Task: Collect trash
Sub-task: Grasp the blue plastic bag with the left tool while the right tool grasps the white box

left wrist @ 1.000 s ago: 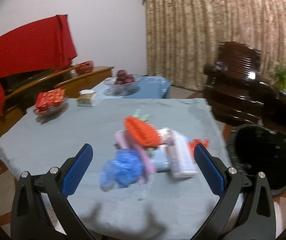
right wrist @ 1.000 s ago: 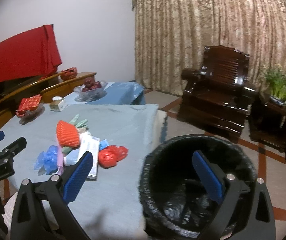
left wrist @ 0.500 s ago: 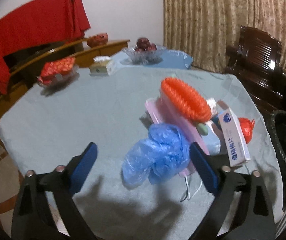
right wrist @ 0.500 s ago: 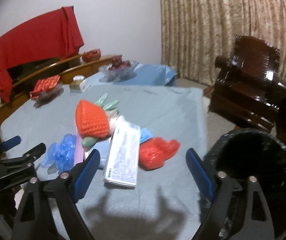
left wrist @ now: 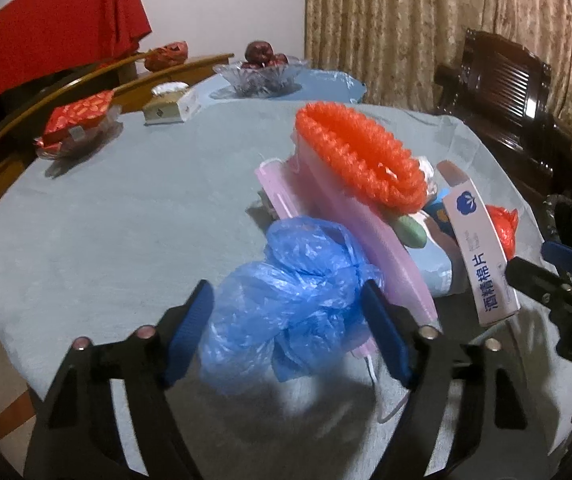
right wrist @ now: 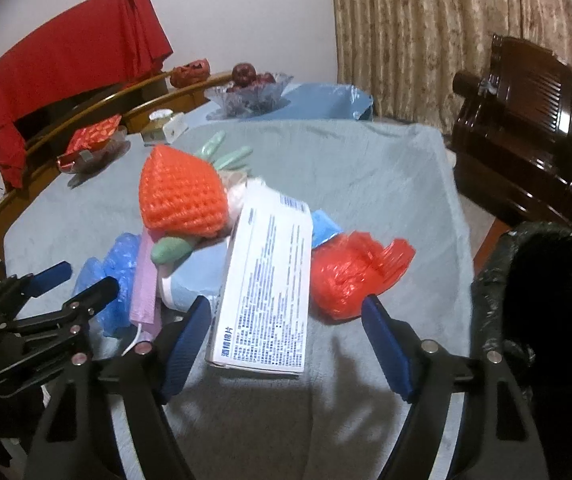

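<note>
A pile of trash lies on the grey-blue tablecloth point(left wrist: 106, 220). My left gripper point(left wrist: 287, 332) is open, its jaws on either side of a crumpled blue plastic bag point(left wrist: 289, 292), also seen in the right wrist view point(right wrist: 114, 276). Behind it are a pink mask pack point(left wrist: 345, 232), an orange crocheted carrot point(left wrist: 361, 160) and a white box of alcohol pads point(left wrist: 481, 256). My right gripper point(right wrist: 286, 340) is open around the near end of the white box point(right wrist: 270, 288). A crumpled red plastic bag point(right wrist: 349, 272) lies right of the box.
A black-lined trash bin point(right wrist: 545, 300) stands at the table's right edge. At the back are a glass fruit bowl point(right wrist: 246, 92), a tissue box point(left wrist: 170, 106) and a red packet on a dish point(left wrist: 78, 124). A dark wooden armchair point(right wrist: 525, 152) stands right.
Both grippers have moved forward and down to the pile. The left now straddles the blue bag; the right swung from the bin to the white box.
</note>
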Tool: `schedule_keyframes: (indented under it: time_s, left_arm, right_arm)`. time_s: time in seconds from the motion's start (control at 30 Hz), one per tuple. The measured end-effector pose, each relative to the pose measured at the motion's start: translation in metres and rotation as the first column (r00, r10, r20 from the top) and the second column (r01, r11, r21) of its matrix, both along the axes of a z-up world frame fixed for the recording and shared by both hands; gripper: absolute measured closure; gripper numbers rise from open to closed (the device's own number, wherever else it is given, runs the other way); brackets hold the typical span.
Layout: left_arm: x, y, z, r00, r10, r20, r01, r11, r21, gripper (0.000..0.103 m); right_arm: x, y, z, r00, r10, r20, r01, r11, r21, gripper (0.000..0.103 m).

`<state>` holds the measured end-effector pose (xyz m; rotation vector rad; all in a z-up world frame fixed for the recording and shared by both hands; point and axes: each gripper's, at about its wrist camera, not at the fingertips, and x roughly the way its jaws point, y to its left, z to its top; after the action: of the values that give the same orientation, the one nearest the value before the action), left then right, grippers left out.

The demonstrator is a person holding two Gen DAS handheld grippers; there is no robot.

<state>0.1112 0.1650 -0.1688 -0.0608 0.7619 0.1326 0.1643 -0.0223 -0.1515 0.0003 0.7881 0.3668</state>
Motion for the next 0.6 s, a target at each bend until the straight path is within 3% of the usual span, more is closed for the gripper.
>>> schedule_keyframes:
  time_s: [0.13, 0.27, 0.33, 0.4, 0.6]
  left_arm:
    - [0.003, -0.003, -0.005, 0.999, -0.036, -0.012, 0.035, 0.999, -0.03, 0.059]
    - [0.002, -0.005, -0.007, 0.999, -0.048, -0.014, 0.047, 0.998, -0.039, 0.076]
    - [0.0, -0.006, -0.005, 0.998, -0.055, -0.008, 0.055, 0.998, -0.029, 0.085]
    - [-0.002, -0.008, -0.002, 0.998, -0.059, 0.0, 0.059, 0.998, -0.017, 0.089]
    - [-0.016, 0.0, 0.011, 0.999, -0.036, 0.028, 0.037, 0.998, -0.054, 0.095]
  right_arm:
    - [0.006, 0.006, -0.01, 1.0, 0.011, -0.029, -0.012, 1.0, -0.005, 0.027]
    - [0.011, 0.012, -0.016, 0.998, 0.023, -0.053, -0.023, 1.0, 0.002, 0.027]
    - [0.014, 0.014, -0.018, 0.996, 0.039, -0.078, -0.037, 0.999, 0.02, 0.036]
    - [0.014, 0.014, -0.019, 0.993, 0.06, -0.099, -0.055, 0.997, 0.046, 0.041]
    - [0.003, 0.011, -0.004, 0.995, 0.073, -0.063, -0.07, 0.996, 0.047, 0.043]
